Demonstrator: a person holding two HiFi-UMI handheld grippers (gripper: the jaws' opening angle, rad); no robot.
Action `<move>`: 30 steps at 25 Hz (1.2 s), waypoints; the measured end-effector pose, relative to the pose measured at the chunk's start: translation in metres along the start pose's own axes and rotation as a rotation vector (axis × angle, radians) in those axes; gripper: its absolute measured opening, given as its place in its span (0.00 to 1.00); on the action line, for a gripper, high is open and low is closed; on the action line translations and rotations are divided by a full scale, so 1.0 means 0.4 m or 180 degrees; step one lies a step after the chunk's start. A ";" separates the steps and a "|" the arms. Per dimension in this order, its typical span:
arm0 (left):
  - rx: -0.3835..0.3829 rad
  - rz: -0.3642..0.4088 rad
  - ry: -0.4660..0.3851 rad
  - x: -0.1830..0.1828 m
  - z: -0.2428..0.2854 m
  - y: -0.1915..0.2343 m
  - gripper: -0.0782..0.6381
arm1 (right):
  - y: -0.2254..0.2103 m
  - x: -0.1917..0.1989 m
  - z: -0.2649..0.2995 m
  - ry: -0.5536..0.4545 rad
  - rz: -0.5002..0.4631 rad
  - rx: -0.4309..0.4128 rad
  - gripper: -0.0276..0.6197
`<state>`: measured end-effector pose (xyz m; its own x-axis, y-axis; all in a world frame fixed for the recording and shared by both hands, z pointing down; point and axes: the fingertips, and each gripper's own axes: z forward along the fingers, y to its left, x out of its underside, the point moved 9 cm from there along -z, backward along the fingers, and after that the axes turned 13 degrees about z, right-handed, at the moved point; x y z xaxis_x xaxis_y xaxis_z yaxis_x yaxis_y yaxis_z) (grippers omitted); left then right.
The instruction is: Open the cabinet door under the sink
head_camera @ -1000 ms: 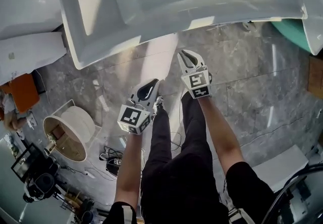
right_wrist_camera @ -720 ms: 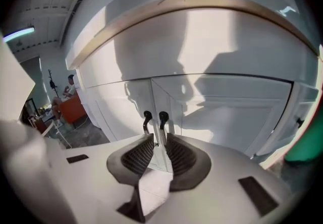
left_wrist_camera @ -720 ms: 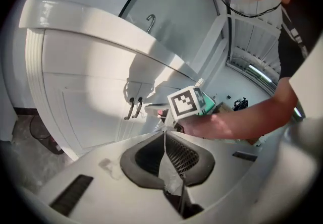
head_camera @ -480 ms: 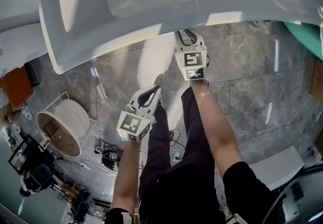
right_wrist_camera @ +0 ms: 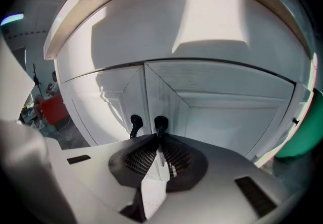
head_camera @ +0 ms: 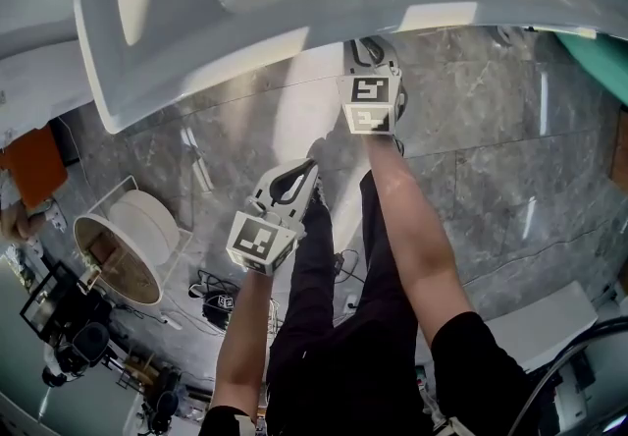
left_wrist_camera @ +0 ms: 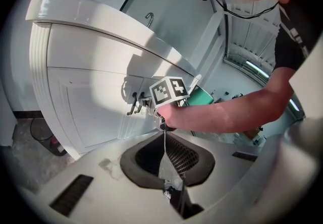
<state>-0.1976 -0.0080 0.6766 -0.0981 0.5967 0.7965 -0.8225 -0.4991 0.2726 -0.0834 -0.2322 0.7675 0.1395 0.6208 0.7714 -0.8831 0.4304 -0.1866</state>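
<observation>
Person, lower half of head view: black short sleeves (head_camera: 469, 344) w/ white trim at the hems, black trousers (head_camera: 329, 346), forearms bare. Upper right of left gripper view: thin black cable (left_wrist_camera: 225, 10) running down over the black top.

Left gripper (head_camera: 308, 169), centre-left: white shell, black teardrop cut-out, cube (head_camera: 260, 240) w/ black-on-white square markers. Right gripper (head_camera: 366, 43), top centre: same build, marker cube (head_camera: 370, 102) showing 2 faces.

Both gripper views, bottom: pale grey housing, black oval recess, mesh-textured pads (right_wrist_camera: 141, 158), 2 dark slots, 1 each side.
</observation>
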 end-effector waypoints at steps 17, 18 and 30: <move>0.0294 0.0149 0.0284 0.087 -0.004 -0.046 0.13 | -0.039 0.121 -0.185 -0.0129 -0.0083 -0.0168 0.18; 0.0287 0.0119 0.0265 0.082 0.006 -0.055 0.13 | -0.046 0.130 -0.197 -0.0111 -0.0118 -0.0196 0.18; 0.0482 0.0309 0.0269 -0.016 0.169 -0.225 0.13 | -0.194 0.238 -0.399 0.0029 -0.0058 -0.0220 0.18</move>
<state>-0.0850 -0.0096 0.6835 -0.2249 0.5885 0.7766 -0.7139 -0.6419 0.2797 0.0701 -0.1020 0.7583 0.1597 0.6183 0.7695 -0.8474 0.4858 -0.2145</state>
